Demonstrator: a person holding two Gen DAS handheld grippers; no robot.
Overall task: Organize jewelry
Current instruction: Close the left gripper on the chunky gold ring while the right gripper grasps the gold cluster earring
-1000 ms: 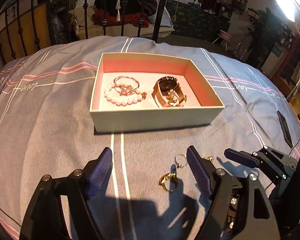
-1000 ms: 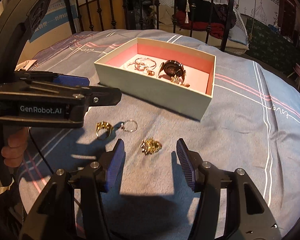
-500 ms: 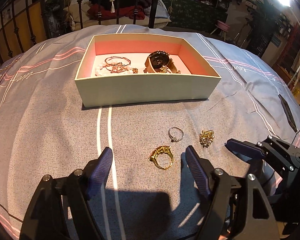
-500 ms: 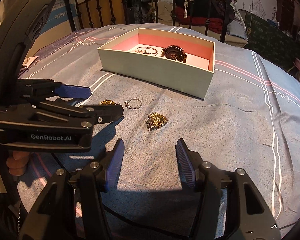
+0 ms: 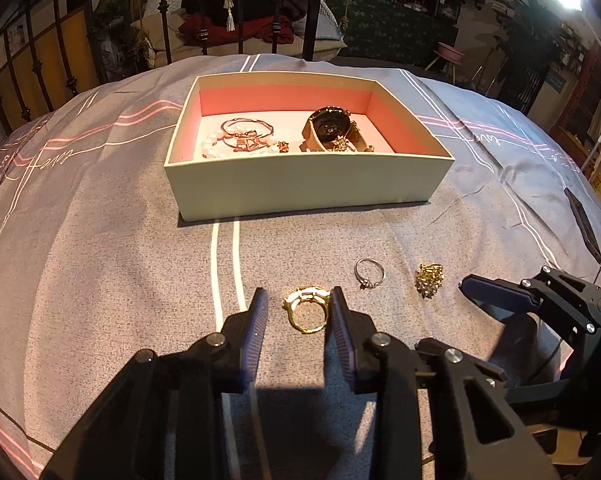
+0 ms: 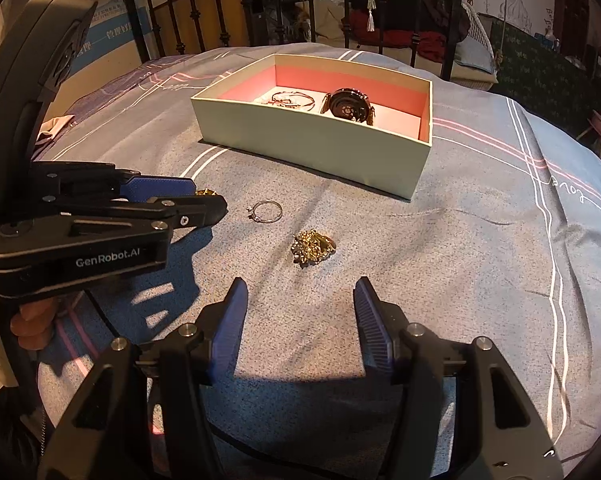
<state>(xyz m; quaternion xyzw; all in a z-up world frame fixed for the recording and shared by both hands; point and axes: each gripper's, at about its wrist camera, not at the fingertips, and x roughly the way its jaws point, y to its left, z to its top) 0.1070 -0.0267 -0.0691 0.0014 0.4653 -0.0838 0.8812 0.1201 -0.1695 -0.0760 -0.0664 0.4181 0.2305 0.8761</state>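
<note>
A gold ring (image 5: 306, 309) lies on the grey bedspread between the jaws of my left gripper (image 5: 298, 300), which are partly closed around it, the right jaw touching it. A thin silver ring (image 5: 369, 273) (image 6: 266, 212) and a gold cluster piece (image 5: 429, 274) (image 6: 313, 246) lie to its right. My right gripper (image 6: 299, 292) is open and empty, just short of the cluster piece. The cream box (image 5: 300, 184) (image 6: 312, 148) with a pink inside holds a pearl bracelet (image 5: 236, 142), bangles and a dark watch (image 5: 332, 124).
The box stands in the middle of the bed, beyond the loose pieces. A black metal bed frame (image 5: 276, 4) rises behind it. A dark flat object (image 5: 582, 220) lies on the bedspread at the right. My left gripper's body (image 6: 80, 216) fills the right wrist view's left.
My left gripper moved forward and narrowed its jaws around the gold ring. My right gripper stayed open and backed off slightly from the cluster piece.
</note>
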